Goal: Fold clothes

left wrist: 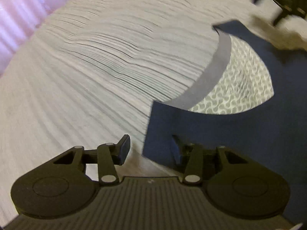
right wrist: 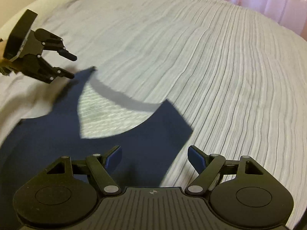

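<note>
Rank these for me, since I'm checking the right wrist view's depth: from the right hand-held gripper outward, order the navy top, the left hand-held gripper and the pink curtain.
1. Navy top: directly below the right hand-held gripper, its strap edge between the open fingers.
2. Left hand-held gripper: upper left, over the top's far strap.
3. Pink curtain: top right, beyond the bed.

Left tool (right wrist: 72, 67) and right tool (right wrist: 154, 156) angle downward, jaws apart.
</note>
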`<act>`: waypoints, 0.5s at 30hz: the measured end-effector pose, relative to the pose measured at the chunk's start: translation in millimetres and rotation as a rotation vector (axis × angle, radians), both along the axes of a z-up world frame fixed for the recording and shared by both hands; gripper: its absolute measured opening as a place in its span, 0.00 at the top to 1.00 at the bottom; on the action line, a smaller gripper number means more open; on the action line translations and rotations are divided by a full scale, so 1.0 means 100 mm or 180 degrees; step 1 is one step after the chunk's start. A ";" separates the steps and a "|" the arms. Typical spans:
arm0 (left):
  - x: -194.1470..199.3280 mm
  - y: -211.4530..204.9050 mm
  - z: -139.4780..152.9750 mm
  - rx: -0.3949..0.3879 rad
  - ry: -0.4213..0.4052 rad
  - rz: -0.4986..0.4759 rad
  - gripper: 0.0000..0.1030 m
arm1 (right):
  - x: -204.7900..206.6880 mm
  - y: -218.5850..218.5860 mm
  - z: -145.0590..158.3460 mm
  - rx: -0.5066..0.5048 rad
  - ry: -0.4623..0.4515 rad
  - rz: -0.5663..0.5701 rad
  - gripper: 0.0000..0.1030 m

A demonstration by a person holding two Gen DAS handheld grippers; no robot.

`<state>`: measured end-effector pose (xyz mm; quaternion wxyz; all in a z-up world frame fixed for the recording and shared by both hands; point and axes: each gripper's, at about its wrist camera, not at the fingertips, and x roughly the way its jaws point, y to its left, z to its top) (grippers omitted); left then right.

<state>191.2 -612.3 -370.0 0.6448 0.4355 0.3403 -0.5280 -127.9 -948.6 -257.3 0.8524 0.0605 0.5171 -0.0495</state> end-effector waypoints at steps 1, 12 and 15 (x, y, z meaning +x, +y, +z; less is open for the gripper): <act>0.03 -0.02 -0.07 0.0013 0.0052 -0.0070 0.62 | 0.10 -0.07 -0.06 -0.0044 0.0034 0.0045 0.23; 0.28 -0.04 -0.25 0.0013 0.0570 -0.0365 0.73 | 0.71 -0.60 -0.45 -0.0007 0.0429 0.0602 0.26; 0.25 -0.03 -0.25 0.0007 0.0566 -0.0371 0.79 | 0.79 -0.60 -0.53 0.0060 0.0502 0.0665 0.45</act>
